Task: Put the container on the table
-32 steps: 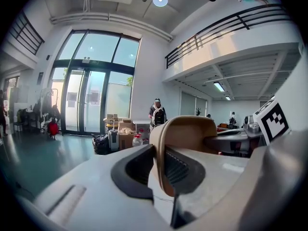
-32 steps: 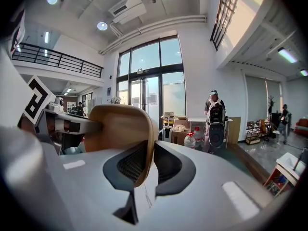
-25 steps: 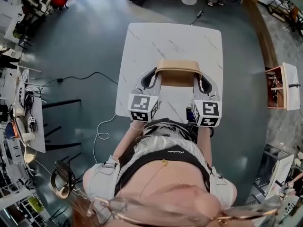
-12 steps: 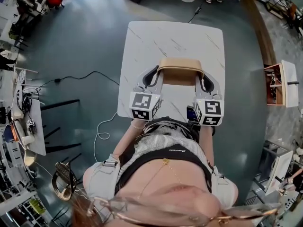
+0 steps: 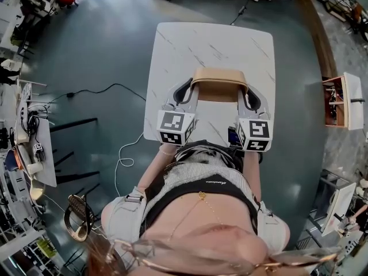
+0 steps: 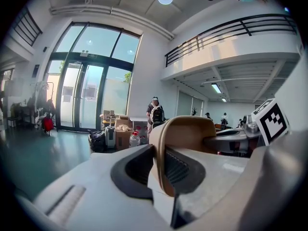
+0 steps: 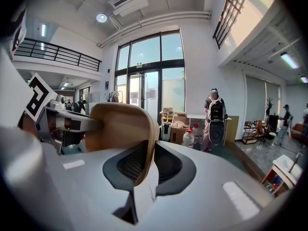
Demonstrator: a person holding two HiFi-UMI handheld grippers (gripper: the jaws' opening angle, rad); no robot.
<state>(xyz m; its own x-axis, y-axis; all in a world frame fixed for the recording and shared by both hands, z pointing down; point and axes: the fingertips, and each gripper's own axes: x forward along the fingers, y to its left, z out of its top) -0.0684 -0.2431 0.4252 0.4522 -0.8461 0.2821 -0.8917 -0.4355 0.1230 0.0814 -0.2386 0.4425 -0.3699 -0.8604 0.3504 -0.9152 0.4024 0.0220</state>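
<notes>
The tan container (image 5: 219, 84) is held over the near half of the table (image 5: 213, 42), midway between its left and right edges and well short of the far edge. No view shows whether its base touches the tabletop.

The left gripper (image 5: 185, 92) is clenched on the container's left wall, one pad inside and one outside; the left gripper view shows the wall pinched between the jaws. The right gripper (image 5: 250, 99) grasps the right wall in the same way. Both point slightly downward, with their marker cubes toward the person at the near edge. A white cable (image 5: 123, 154) lies on the floor off the table's left edge, clear of the work.

Assessment: the placing step is in hand, with the container over its destination but not released. The next move calls for lowering both sides evenly until the base seats flat. Both pairs of jaws should then part and draw back without dragging the walls.
</notes>
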